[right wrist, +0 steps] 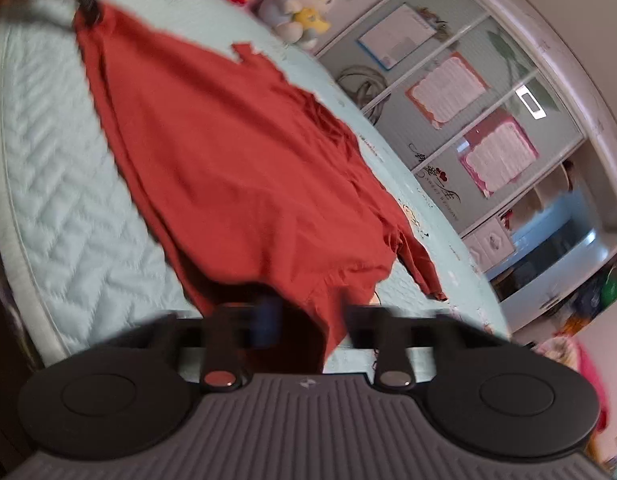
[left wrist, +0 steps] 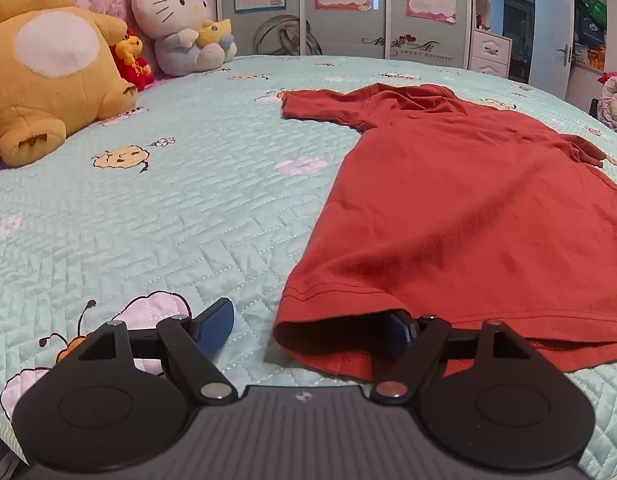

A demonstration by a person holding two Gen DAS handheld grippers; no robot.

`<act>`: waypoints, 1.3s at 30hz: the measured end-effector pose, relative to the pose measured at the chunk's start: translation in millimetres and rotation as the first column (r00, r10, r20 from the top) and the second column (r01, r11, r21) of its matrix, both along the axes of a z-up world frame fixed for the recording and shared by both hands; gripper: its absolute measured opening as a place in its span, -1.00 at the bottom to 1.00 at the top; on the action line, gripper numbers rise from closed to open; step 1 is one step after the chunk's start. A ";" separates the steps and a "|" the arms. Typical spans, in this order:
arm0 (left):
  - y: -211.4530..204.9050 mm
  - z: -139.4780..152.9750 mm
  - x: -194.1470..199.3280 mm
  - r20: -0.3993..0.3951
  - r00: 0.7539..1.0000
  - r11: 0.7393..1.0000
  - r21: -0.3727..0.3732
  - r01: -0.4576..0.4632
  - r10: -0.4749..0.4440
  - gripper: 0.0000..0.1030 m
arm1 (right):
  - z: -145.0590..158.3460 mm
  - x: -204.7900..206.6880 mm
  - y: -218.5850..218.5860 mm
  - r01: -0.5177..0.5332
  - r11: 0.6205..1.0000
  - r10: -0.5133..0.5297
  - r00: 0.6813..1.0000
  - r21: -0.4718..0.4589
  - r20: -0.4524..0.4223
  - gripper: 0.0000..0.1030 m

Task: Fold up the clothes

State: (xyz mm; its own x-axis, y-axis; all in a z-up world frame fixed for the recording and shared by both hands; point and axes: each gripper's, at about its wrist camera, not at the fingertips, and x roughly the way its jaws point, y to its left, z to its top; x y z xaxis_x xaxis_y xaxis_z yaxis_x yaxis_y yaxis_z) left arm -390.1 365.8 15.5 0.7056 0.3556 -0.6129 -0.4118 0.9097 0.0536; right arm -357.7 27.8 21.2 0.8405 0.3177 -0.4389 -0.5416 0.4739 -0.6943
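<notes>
Left gripper (left wrist: 308, 328) spreads its jaws around the hem corner of a red T-shirt (left wrist: 460, 208) lying on the bed (left wrist: 168, 208); right gripper (right wrist: 304, 320) jaws pinch the opposite corner (blurred). 2 stuffed toys (left wrist: 180, 24) sit beyond.

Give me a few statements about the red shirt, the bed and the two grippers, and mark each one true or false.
1. The red T-shirt lies spread on a pale green quilted bedspread. True.
2. The left gripper is wide open, with one finger under the shirt's hem and the other on the bedspread. True.
3. The shirt is already folded into a neat square. False: it lies unfolded, with a sleeve stretched out to the side.
4. The plush toys sit on top of the shirt. False: they sit at the far end of the bed, apart from it.
5. In the blurred right wrist view, the right gripper has shirt fabric between its fingers. True.
</notes>
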 end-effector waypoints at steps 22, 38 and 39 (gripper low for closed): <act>-34.4 -7.2 -2.4 -0.054 0.982 0.936 0.299 0.187 -0.179 0.56 | 21.8 34.5 -68.1 0.376 0.851 -0.277 0.915 0.366 -0.294 -0.98; -32.2 54.3 -6.4 -0.252 0.933 0.807 0.475 0.350 -0.256 -0.90 | 56.8 30.6 -66.7 0.360 0.857 -0.205 0.895 0.369 -0.396 -0.98; -32.6 36.0 -5.0 -0.295 0.923 0.806 0.465 0.366 -0.249 -0.89 | 44.4 29.5 -63.0 0.356 0.868 -0.206 0.893 0.345 -0.401 -0.98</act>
State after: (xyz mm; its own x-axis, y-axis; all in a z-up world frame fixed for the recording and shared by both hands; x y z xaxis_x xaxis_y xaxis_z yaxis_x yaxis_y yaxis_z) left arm -395.1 333.2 51.5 0.7067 0.4398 -0.5543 -0.0403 0.8071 0.5890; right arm -328.1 -35.1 65.7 0.7417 0.3006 -0.5996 -0.5072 0.8363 -0.2082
